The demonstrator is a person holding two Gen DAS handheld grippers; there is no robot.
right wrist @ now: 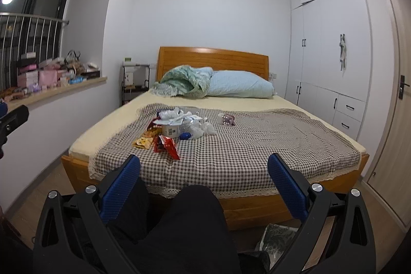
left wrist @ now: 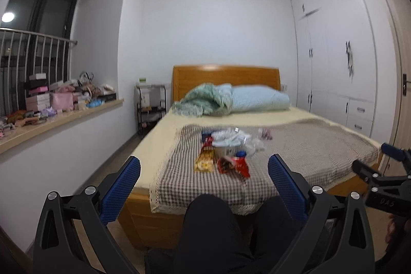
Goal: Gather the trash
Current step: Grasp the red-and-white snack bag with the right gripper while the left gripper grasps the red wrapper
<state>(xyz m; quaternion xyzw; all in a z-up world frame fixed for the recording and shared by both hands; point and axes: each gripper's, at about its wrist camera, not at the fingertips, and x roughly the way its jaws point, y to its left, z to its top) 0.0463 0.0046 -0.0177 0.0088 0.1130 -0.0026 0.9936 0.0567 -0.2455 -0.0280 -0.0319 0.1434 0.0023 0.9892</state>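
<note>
A pile of trash lies on the checked cloth (right wrist: 244,145) on the bed: a red snack wrapper (left wrist: 235,166) (right wrist: 167,144), a yellow wrapper (left wrist: 205,159) (right wrist: 143,141), a small white box (right wrist: 172,130), crumpled clear plastic (right wrist: 203,129) and white paper (left wrist: 231,136). A small pinkish item (right wrist: 227,119) lies apart to the right. My left gripper (left wrist: 204,168) is open and empty, well short of the bed. My right gripper (right wrist: 204,168) is open and empty too; it also shows at the left wrist view's right edge (left wrist: 380,166).
A person's dark-trousered knees (right wrist: 195,222) sit between me and the wooden bed frame (right wrist: 257,207). A pillow and green blanket (right wrist: 205,84) lie at the headboard. A cluttered windowsill (left wrist: 59,104) is left, white wardrobes (right wrist: 328,55) right. A patterned bag (right wrist: 277,238) lies on the floor.
</note>
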